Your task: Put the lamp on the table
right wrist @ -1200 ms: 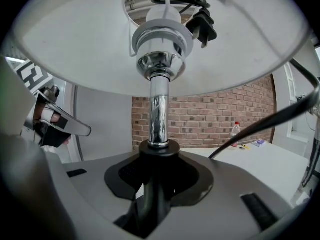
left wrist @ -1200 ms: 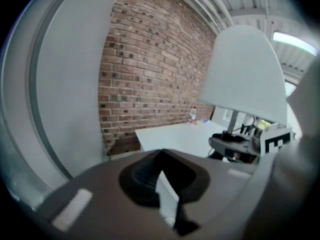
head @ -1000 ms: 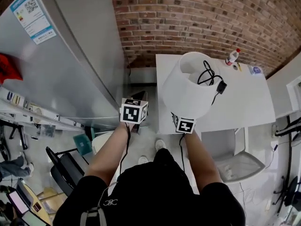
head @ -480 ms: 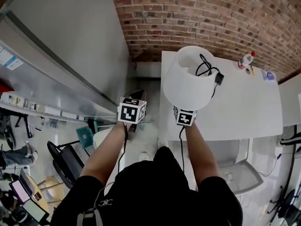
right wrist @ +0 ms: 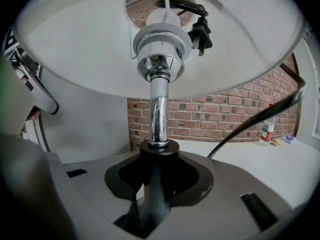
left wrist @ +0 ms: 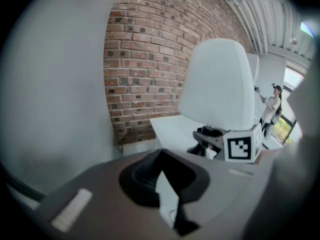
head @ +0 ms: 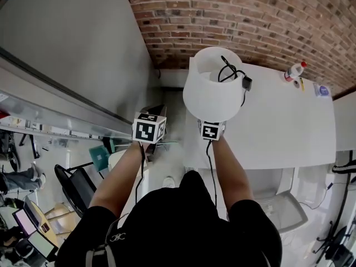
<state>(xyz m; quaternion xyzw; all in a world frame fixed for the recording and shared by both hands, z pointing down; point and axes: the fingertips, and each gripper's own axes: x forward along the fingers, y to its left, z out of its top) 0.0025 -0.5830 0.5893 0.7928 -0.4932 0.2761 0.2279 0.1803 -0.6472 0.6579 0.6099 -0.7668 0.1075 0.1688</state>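
while the right gripper [right wrist: 151, 189] pinched the lamp [right wrist: 159, 106] by its stem, shade [right wrist: 75, 44] stood above the jaws | left gripper [left wrist: 172, 204] jaws sat pressed together, empty | table [right wrist: 260, 159] lay beyond

Head view steeply down, gripper views level and close, all sharing brick wall [head: 250, 21], table [head: 289, 121]

the white bench [head: 278, 121] carries a small red-capped bottle [head: 295, 71] at its far right corner, a thin yellow item [head: 301, 83] just beside it, and a round blue-white object [head: 321, 90] near them.
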